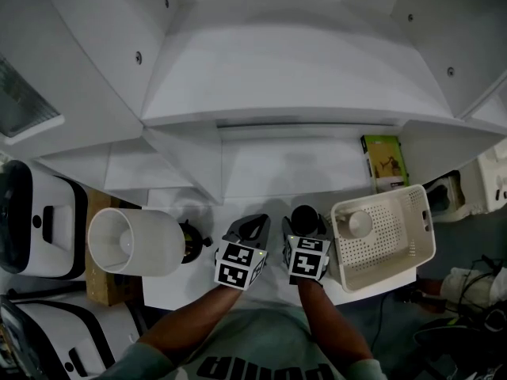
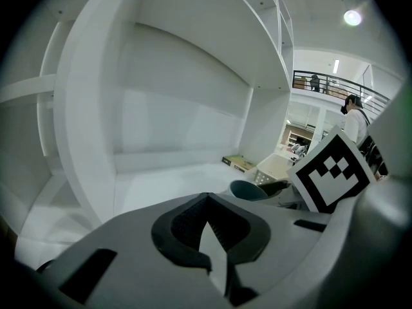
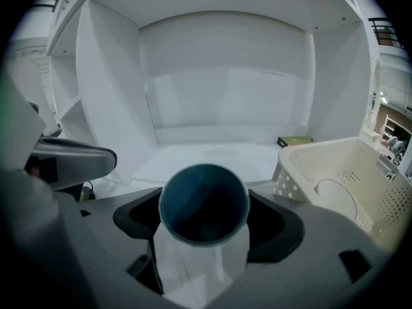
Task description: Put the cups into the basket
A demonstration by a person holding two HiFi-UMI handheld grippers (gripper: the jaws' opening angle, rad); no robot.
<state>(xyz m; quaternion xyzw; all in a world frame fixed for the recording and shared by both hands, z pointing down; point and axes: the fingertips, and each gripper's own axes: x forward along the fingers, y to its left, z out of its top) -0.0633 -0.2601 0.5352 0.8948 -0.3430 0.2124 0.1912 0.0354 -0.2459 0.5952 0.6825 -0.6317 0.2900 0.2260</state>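
The right gripper (image 1: 305, 226) is clamped on a dark blue cup (image 3: 204, 205). The cream basket (image 1: 418, 244) sits just beside it at three o'clock, with a white cup (image 1: 356, 224) already inside. The left gripper (image 1: 250, 228), at nine o'clock, has its jaws together with nothing between them. The likely next move is to carry the cup over the rim and release it.
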